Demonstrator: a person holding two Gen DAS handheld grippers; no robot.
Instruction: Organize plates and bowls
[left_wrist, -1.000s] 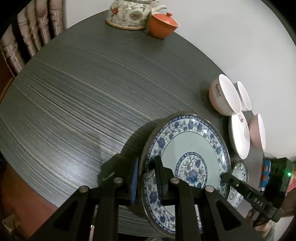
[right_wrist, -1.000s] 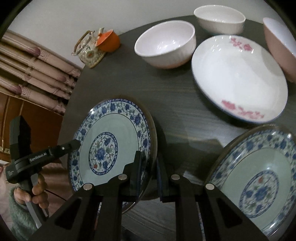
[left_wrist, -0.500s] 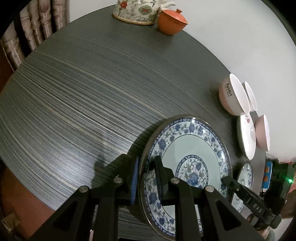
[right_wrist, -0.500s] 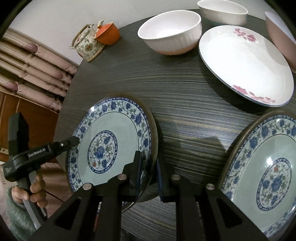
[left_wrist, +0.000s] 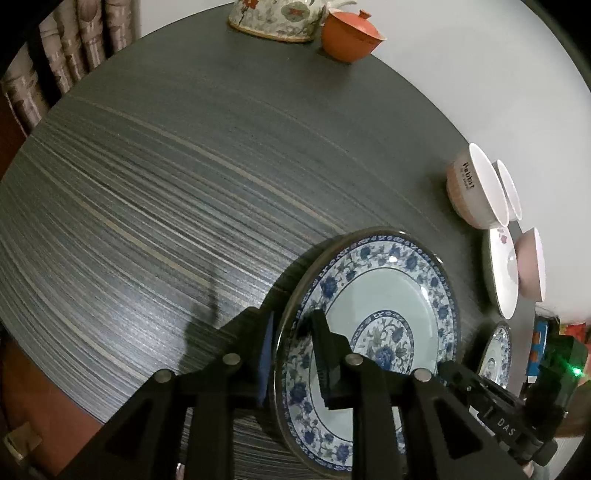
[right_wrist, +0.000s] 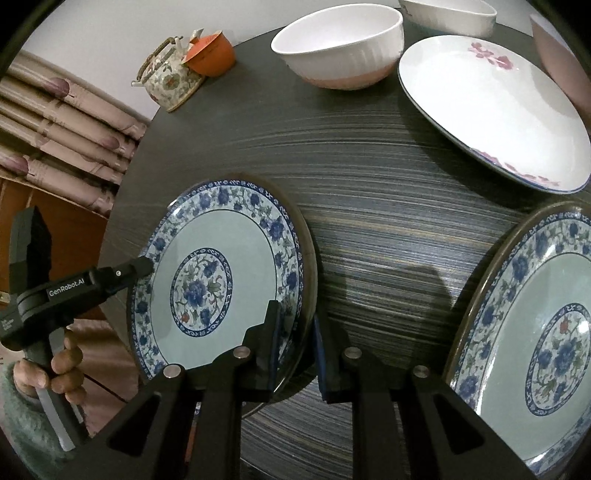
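With both grippers (left_wrist: 291, 354) (right_wrist: 295, 350) pinching opposite rims of the blue-and-white plate (right_wrist: 221, 273), left jaws just easing, I'd release evenly, letting it settle flat.

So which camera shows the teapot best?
The right wrist view: the teapot is whole there, with handle, spout and floral body, beside the orange cup at the table's far edge. The left wrist view cuts it off at the top of the frame, showing only its lower body.

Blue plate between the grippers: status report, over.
Left gripper and right gripper both shut on blue plate, opposite rims. Second blue plate beside it, not touching.
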